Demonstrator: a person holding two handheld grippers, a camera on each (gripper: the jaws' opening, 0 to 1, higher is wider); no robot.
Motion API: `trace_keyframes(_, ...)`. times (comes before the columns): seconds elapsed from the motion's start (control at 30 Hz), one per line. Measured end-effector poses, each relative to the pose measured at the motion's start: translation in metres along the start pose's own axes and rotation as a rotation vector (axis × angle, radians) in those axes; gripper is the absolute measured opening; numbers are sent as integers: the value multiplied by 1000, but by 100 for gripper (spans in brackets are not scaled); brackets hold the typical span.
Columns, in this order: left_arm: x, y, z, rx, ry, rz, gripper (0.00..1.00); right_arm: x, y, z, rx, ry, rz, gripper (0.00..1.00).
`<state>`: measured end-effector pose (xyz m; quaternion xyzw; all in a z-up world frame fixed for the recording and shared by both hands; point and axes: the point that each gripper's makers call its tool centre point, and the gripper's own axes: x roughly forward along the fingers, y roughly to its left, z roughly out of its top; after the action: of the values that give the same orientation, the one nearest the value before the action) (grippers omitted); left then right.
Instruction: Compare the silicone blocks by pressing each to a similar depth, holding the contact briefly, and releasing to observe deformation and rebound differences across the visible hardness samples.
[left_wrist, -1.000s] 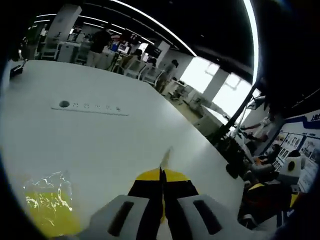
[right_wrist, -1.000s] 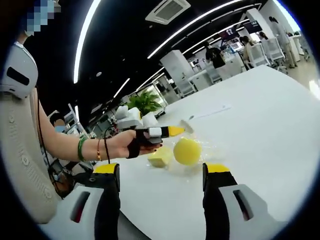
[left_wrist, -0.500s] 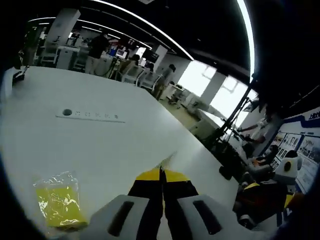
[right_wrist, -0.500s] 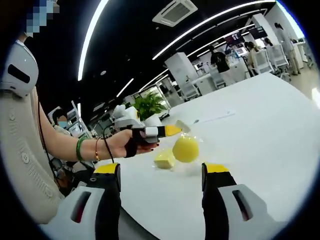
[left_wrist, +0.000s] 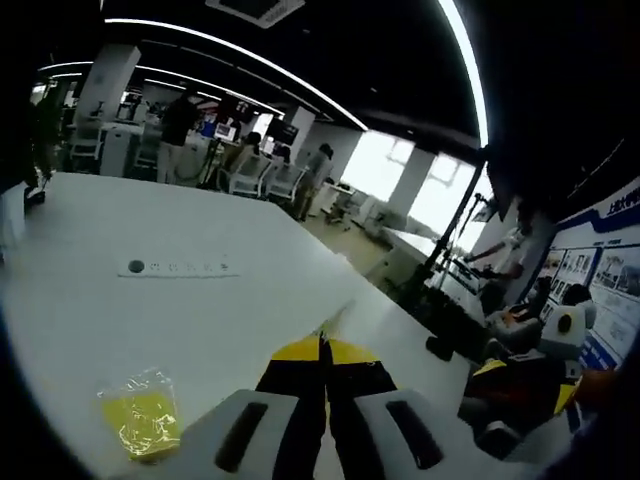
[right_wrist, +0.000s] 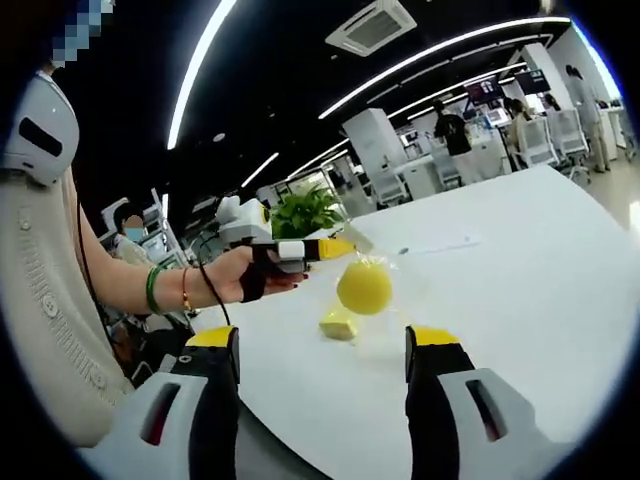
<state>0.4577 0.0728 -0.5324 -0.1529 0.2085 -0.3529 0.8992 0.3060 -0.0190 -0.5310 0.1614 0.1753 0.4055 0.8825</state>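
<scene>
A yellow silicone ball (right_wrist: 363, 287) hangs in a clear plastic bag just under the yellow tips of my left gripper (right_wrist: 345, 245), which a hand holds out over the white table (right_wrist: 520, 290). In the left gripper view, the left gripper (left_wrist: 322, 343) has its jaws pressed together on a thin bit of clear plastic, and the ball is hidden below it. A yellow block (right_wrist: 340, 323) lies on the table below the ball; it also appears as a bagged yellow block (left_wrist: 140, 424) at lower left. My right gripper (right_wrist: 325, 345) is open and empty, well short of both samples.
A white strip with a dark dot (left_wrist: 180, 267) lies farther along the table. The table's right edge (left_wrist: 400, 300) drops off to a floor with chairs and seated people. A green plant (right_wrist: 305, 212) and desks stand behind the left hand.
The left gripper has risen, carrying the bagged ball up off the table. The block stays on the table and looks smaller in the left gripper view. The right gripper stays open.
</scene>
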Motion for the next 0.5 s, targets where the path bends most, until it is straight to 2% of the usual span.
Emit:
trace_keyframes(0.17,-30,-3,20,22,-39,14,0,2,12,7,-42,9,17,62)
trace_keyframes(0.5,-88,-2,46,105,-92,28,0,17,42,23,-177,53,73,63)
